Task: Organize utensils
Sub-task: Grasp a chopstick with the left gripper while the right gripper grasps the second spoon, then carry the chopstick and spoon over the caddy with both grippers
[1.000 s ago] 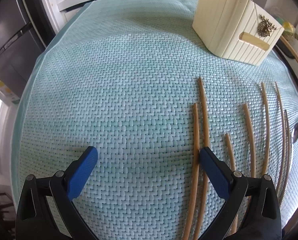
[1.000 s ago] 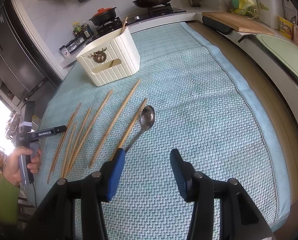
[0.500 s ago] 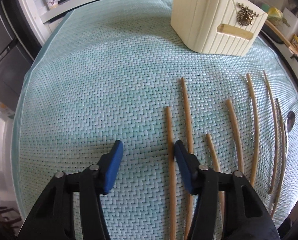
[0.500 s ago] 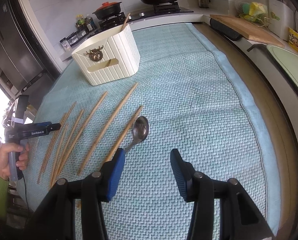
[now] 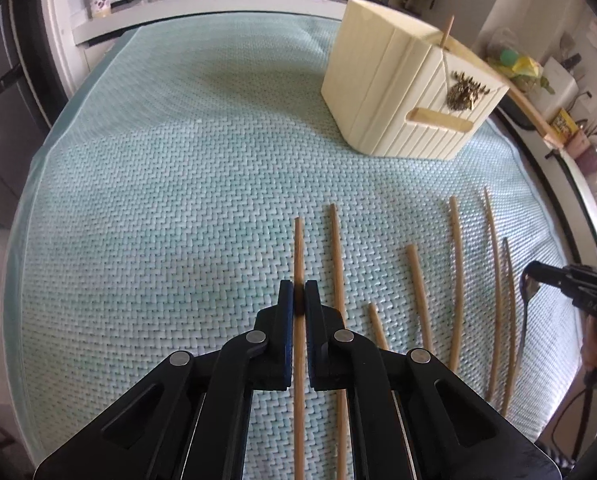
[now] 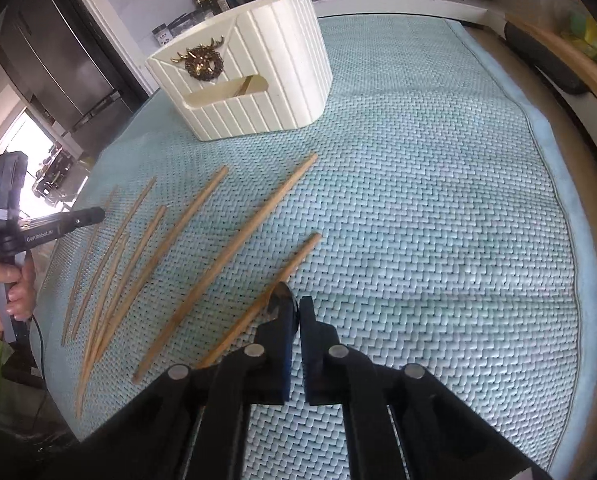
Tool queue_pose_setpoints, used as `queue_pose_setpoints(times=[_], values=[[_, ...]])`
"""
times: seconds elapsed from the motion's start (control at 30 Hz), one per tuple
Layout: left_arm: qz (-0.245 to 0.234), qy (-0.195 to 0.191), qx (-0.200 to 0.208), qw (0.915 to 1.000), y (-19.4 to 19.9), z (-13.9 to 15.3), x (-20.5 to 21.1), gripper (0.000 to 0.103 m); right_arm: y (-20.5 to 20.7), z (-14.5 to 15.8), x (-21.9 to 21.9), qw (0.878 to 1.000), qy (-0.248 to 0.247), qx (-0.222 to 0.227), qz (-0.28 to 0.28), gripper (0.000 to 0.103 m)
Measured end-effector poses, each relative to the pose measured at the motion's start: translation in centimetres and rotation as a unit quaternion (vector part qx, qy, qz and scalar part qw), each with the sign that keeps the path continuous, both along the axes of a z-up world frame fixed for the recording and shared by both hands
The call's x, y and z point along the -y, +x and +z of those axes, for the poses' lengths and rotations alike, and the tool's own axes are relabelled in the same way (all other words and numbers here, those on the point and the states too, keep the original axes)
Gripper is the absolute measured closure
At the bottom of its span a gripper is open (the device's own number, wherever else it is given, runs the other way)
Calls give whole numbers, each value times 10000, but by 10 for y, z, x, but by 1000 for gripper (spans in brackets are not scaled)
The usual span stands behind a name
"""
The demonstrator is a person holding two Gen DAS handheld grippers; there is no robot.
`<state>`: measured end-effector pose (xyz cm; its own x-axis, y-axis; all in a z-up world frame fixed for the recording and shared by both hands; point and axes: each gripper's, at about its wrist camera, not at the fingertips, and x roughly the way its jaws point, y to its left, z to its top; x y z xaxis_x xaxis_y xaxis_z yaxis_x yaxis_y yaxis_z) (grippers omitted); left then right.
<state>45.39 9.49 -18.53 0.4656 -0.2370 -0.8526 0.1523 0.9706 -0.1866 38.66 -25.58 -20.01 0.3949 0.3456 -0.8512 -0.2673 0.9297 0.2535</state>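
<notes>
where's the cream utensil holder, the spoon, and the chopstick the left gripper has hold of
cream utensil holder [image 6: 258, 92]: right wrist view, ribbed front wall.
spoon [image 6: 279, 299]: right wrist view, bowl showing just above the shut fingers.
chopstick [image 5: 298, 248]: left wrist view, shaft beyond the fingers.

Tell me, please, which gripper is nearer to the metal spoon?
Right. The right gripper is shut on the spoon, at its bowl end. The left gripper clamps the leftmost chopstick, across the whole row from it.

Pale teal herringbone-weave mat [image 5: 158, 200], cream ribbed holder [image 6: 258, 80] with gold emblem [image 6: 202, 62], tan chopsticks [image 5: 456, 276]
</notes>
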Motion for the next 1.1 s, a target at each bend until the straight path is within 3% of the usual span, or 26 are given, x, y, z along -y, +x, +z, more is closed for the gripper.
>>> queue_pose_setpoints(times=[0.27, 0.53, 0.73, 1.1], values=[[236, -477, 765, 9957, -32, 64, -13, 100, -52, 86, -9, 9916, -368, 1231, -149, 99], [295, -644, 1396, 9877, -67, 120, -22, 100, -76, 152, -11, 9686, -909, 2272, -443, 99], [290, -773, 1620, 9833, -73, 145, -24, 100, -69, 170, -10, 9603, -1078, 2507, -583, 99], [266, -949, 1795, 9788, -39, 186, -22, 100, -11, 207, -17, 9437, -1182, 2990, -772, 99]])
